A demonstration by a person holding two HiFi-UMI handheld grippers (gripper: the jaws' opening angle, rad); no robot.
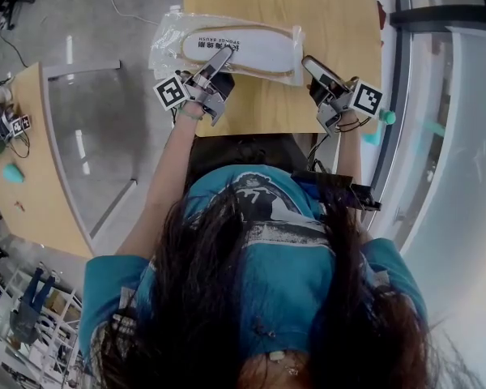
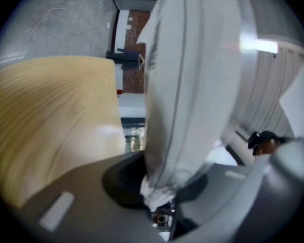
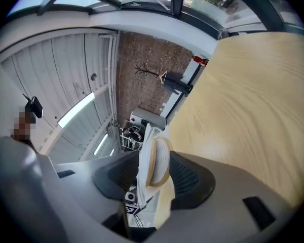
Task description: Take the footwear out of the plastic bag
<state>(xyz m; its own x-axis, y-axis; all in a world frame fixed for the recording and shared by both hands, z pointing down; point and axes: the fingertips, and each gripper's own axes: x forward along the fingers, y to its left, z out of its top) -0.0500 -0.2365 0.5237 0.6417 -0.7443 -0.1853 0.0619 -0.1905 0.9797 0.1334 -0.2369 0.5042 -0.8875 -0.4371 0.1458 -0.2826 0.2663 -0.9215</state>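
A white flat slipper (image 1: 243, 49) with a tan rim and black print lies inside a clear plastic bag (image 1: 166, 43) on the wooden table (image 1: 283, 112). My left gripper (image 1: 216, 65) is at the bag's near edge and shut on it. In the left gripper view the bag (image 2: 192, 85) with the white slipper inside rises from between the pinching jaws of that gripper (image 2: 162, 186). My right gripper (image 1: 314, 67) is at the bag's right end. In the right gripper view the slipper's tan-rimmed end (image 3: 157, 166) stands between the jaws of the gripper (image 3: 154, 173), which are apart and do not press on it.
A second wooden table (image 1: 32, 193) at the left carries a teal object (image 1: 12, 173) and a marker cube (image 1: 20, 124). A glass rail (image 1: 405, 96) runs along the right, with a small teal thing (image 1: 386, 117) beside it. The person's body is close against the table's near edge.
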